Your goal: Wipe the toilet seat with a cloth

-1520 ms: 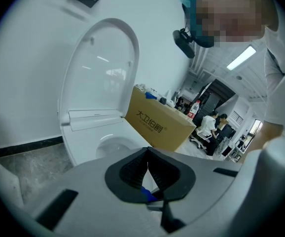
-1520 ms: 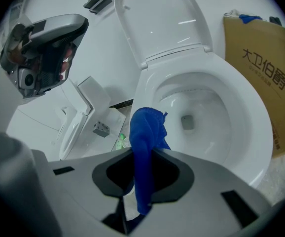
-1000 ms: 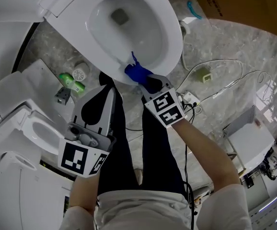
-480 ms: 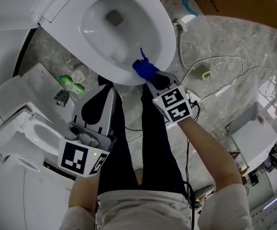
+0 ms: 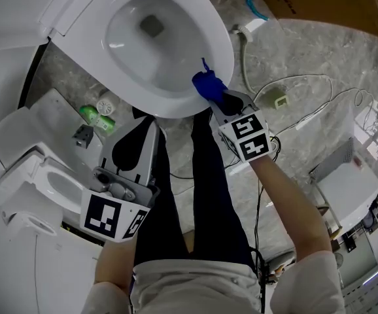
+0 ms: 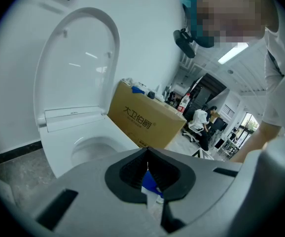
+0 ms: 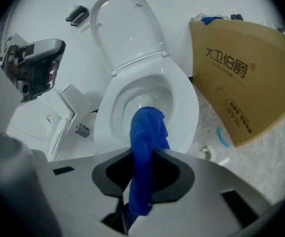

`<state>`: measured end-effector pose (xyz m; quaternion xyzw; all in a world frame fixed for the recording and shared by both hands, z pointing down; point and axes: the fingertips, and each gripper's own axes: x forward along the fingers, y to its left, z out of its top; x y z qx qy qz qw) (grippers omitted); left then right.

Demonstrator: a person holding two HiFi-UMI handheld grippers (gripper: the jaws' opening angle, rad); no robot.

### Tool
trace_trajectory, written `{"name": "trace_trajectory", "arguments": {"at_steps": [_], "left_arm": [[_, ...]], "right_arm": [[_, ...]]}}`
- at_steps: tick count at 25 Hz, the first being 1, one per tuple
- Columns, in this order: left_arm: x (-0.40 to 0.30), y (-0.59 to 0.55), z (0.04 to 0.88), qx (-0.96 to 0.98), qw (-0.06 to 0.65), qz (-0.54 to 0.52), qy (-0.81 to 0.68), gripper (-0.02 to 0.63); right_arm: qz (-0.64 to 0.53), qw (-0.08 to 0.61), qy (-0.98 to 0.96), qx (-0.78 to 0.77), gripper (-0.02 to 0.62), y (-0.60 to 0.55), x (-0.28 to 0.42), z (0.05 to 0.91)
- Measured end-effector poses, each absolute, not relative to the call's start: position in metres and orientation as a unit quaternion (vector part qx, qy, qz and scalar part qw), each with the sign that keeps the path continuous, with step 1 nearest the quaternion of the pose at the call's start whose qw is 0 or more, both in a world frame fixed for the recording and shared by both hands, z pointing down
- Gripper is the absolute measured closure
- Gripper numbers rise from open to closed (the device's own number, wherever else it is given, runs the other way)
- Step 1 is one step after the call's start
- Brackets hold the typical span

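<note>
1. Toilet (image 5: 120, 70), white, lid (image 7: 125, 28) raised upright against the wall. Its seat (image 5: 227, 48) is down and the bowl is open.
2. Cardboard box (image 7: 241, 78), brown with printed characters, on the marble-patterned floor beside the toilet, apart from it.
3. Further white sanitaryware (image 5: 19, 175), grouped on the floor at the person's left.
4. Person's legs (image 5: 205, 195), in dark trousers, standing right at the toilet's front edge.
5. Left gripper (image 5: 146, 113), held low before the left leg, short of the seat. Its jaws are pressed together with nothing between them.
6. Right gripper (image 5: 218, 97), reaching to the seat's front right, jaws clamped on the cloth.
7. Cloth (image 5: 207, 84), blue, bunched. It stands out past the right jaws, its free end on the seat's rim at the front right.
8. Cables (image 5: 307, 106), pale, looped on the floor right of the toilet.
9. Green bottle (image 5: 96, 115), lying on the floor by the toilet's left flank.
</note>
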<state>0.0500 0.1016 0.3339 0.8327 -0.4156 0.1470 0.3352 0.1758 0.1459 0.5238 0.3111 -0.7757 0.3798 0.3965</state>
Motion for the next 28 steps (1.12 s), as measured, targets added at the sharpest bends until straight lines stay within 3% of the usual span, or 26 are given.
{"name": "trace_trajectory", "arguments": {"at_steps": [28], "left_arm": [[0.064,0.088,0.339,0.828,0.344,0.156,-0.413,0.601]], "right_arm": [[0.368,0.381,-0.758,0.381,0.523,0.071,0.226,0.526]]}}
